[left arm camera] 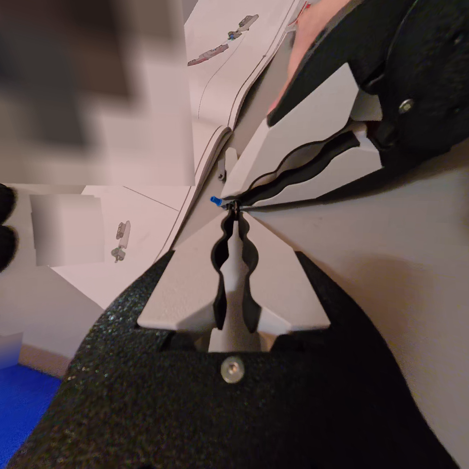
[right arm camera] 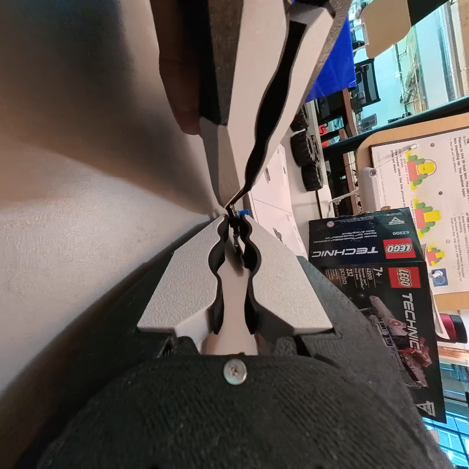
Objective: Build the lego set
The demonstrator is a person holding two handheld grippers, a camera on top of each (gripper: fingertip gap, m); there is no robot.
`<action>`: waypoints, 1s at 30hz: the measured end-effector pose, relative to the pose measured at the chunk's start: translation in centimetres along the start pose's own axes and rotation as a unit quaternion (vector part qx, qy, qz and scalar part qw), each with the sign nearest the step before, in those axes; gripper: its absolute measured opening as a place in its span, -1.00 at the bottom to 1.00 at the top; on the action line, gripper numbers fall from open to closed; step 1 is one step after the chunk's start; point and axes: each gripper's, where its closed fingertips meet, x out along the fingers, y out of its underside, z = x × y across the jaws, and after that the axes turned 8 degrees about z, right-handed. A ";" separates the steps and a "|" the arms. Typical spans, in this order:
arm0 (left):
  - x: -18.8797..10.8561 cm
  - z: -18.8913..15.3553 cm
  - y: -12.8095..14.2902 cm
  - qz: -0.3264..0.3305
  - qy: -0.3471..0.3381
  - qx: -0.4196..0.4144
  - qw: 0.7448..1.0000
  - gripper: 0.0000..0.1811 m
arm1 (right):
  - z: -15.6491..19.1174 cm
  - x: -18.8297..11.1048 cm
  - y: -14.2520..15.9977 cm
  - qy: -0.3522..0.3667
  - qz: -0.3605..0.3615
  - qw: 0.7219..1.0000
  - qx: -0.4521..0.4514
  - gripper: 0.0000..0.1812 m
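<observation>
My two grippers meet tip to tip over the white table [left arm camera: 368, 266]. In the left wrist view, my left gripper [left arm camera: 234, 209] is shut on a small black lego piece [left arm camera: 233, 205]. The right gripper [left arm camera: 228, 201] comes in from the upper right, also shut, with a blue pin [left arm camera: 215, 200] sticking out at its tip. In the right wrist view, my right gripper [right arm camera: 232, 222] is shut on a small black piece [right arm camera: 233, 224], with the blue pin [right arm camera: 243, 212] beside it. The left gripper [right arm camera: 229, 206] comes down from above. How the pieces join is hidden by the pads.
The open instruction booklet [left arm camera: 220, 50] lies just behind the tips and also shows in the right wrist view [right arm camera: 274, 193]. A black lego box [right arm camera: 375, 266], several black tyres [right arm camera: 307, 152] and a printed sheet on a wooden board [right arm camera: 431, 190] stand beyond. A hand [left arm camera: 302, 50] holds the right gripper. My two grippers' fingertips are within a few centimetres of each other.
</observation>
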 end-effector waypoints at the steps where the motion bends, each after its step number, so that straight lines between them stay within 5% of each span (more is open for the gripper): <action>1: 0.0 0.0 0.0 -0.007 0.014 -0.014 1.000 -0.99 | 0.0 0.0 0.0 -0.003 -0.002 1.000 0.003 -0.92; 13: -0.1 0.1 -0.1 0.019 -0.044 0.056 0.997 -1.00 | 0.0 0.1 0.1 0.018 0.012 0.999 -0.046 -0.92; 24: 0.3 -0.1 -0.5 -0.006 0.034 -0.070 0.997 -1.00 | -0.1 0.2 0.3 0.021 0.020 0.999 -0.045 -0.92; 30: -0.3 -0.2 -0.8 -0.058 0.040 -0.037 0.997 -0.99 | -0.4 0.0 0.1 0.022 -0.006 1.000 -0.021 -0.92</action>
